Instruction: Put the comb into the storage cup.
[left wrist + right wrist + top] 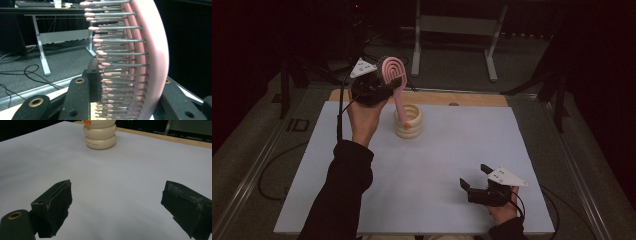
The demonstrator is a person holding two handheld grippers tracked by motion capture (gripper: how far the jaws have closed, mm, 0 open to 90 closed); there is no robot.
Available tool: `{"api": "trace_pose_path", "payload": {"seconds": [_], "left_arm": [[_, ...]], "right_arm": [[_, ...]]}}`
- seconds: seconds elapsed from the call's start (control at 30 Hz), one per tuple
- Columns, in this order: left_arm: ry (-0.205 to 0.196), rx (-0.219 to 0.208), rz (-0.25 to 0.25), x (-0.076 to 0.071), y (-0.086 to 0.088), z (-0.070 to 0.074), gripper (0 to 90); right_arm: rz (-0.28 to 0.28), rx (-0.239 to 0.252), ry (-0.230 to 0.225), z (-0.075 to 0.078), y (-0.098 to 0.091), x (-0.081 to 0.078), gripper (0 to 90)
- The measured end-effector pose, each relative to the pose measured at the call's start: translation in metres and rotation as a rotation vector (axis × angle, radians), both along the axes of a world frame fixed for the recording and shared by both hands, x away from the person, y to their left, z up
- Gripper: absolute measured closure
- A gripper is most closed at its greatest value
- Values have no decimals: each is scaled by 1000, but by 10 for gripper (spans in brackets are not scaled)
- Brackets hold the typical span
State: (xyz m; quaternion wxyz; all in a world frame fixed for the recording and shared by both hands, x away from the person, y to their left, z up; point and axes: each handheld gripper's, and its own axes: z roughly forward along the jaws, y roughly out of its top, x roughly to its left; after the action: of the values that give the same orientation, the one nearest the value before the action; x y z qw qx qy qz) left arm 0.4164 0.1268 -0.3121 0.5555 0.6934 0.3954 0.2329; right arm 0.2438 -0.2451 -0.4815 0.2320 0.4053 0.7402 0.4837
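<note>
At the left of the high view we see the left gripper (384, 82) raised above the far part of the white table sheet (362, 170), its jaws clamped on the oval head of a pink plastic hairbrush (393, 70). In the left gripper view the hairbrush (150, 50) stands on edge between the black jaws, its grey, pink-tipped bristles pointing left. The brush handle slopes down into a cream ribbed ring-shaped holder (409, 121), which stands upright on the sheet just right of the left hand (363, 117). In the right gripper view we see the holder (100, 135) far ahead. At the right, the right gripper (474, 177) rests low near the sheet's near edge, jaws wide apart and holding nothing.
</note>
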Motion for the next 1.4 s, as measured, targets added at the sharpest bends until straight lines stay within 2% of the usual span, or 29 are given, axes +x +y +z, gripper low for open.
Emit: {"api": "trace_pose_path", "payload": {"seconds": [0.3,1.4], "left_arm": [[12,5,13,6,-2,-4,646],[27,-34,54,20,-9,-13,646]], "right_arm": [[-1,6,-2,1,0,0,90],[-3,11,2,0,0,1,91]]}}
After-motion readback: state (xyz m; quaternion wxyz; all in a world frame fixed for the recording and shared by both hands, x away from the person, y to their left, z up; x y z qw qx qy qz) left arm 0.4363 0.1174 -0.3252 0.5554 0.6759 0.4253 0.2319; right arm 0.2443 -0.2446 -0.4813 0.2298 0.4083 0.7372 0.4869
